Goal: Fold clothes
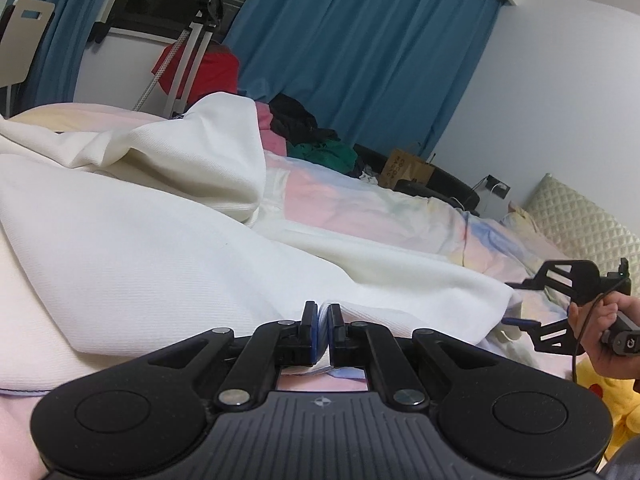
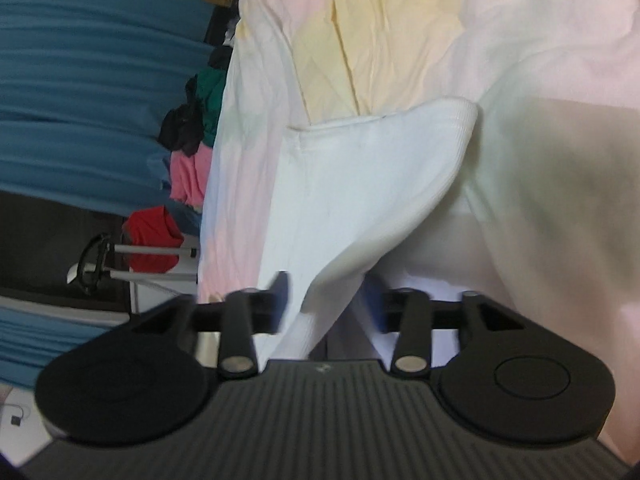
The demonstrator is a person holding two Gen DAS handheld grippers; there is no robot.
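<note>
A white ribbed garment (image 1: 160,248) lies spread over the pastel bedspread (image 1: 360,200). My left gripper (image 1: 324,320) is shut on the garment's near hem, low over the bed. My right gripper (image 1: 520,304) shows at the right edge of the left wrist view, held in a hand, its jaws apart at the garment's right corner. In the right wrist view the right gripper (image 2: 326,300) is open, with a fold of the white garment (image 2: 360,184) passing between its fingers.
A pile of pink, black and green clothes (image 1: 308,136) lies at the far side of the bed. Blue curtains (image 1: 360,48), a red cloth on a stand (image 1: 200,72), a brown paper bag (image 1: 408,168) and a quilted headboard (image 1: 580,220) surround the bed.
</note>
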